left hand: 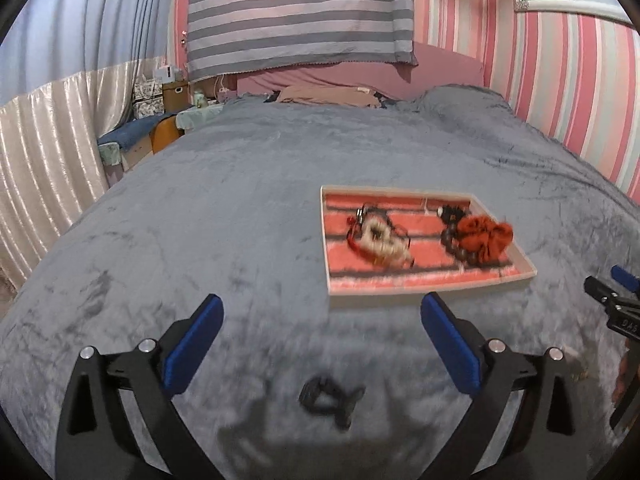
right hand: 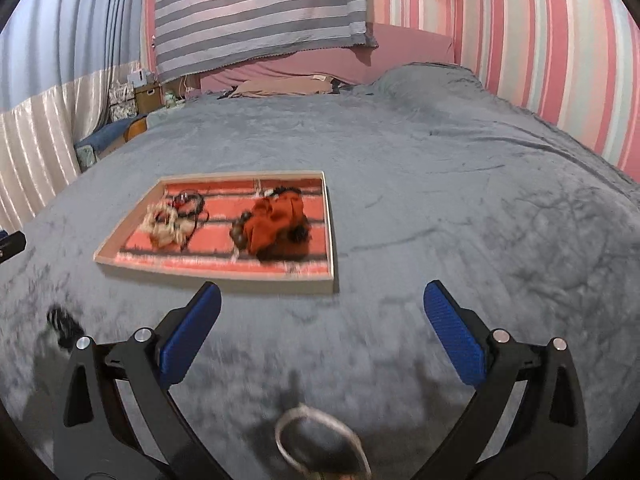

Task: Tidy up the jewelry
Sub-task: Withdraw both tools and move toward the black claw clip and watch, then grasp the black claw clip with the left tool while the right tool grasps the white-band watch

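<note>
Jewelry still lies loose on the grey blanket [left hand: 240,208]. In the left wrist view, our left gripper [left hand: 322,320] has its jaws wide apart, empty, with a small dark piece [left hand: 328,398] just below and between them; the tray [left hand: 432,285] sits ahead and right. We should lower straight and close gently. In the right wrist view, our right gripper [right hand: 322,308] is likewise spread and empty, a pale bangle [right hand: 320,436] lying below it, the tray ahead and left.

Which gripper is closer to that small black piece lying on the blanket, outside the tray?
Left. The black piece lies just below the open left gripper, roughly between its fingers. From the open right gripper, the same piece sits well off to its left, beyond its left finger.
</note>
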